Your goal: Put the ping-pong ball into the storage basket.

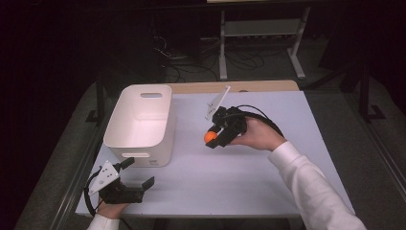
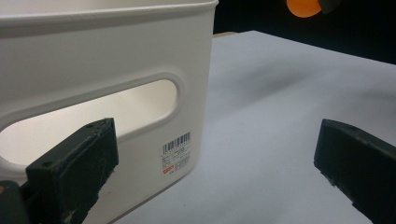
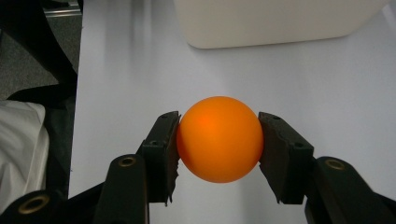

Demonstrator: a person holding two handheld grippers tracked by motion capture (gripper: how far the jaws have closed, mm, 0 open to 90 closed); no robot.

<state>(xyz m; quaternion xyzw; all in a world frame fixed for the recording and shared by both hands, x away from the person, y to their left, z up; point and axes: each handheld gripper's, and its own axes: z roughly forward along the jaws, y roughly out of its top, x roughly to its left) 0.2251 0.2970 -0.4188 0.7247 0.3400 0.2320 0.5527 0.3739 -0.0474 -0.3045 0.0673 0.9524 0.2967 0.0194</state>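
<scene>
The orange ball (image 3: 219, 139) is pinched by the right gripper (image 1: 214, 137) beside the white bin (image 1: 139, 125); the left gripper (image 1: 139, 173) is held spread at the bin's near end.

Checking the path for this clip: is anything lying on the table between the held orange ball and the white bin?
Nothing visible does. The right gripper is shut on the orange ball, and bare table separates it from the white bin. The left gripper, open, sits near the bin's front corner, off that line.

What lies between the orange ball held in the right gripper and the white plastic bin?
Nothing: in the high view, bare white table separates the orange ball from the white plastic bin.
</scene>
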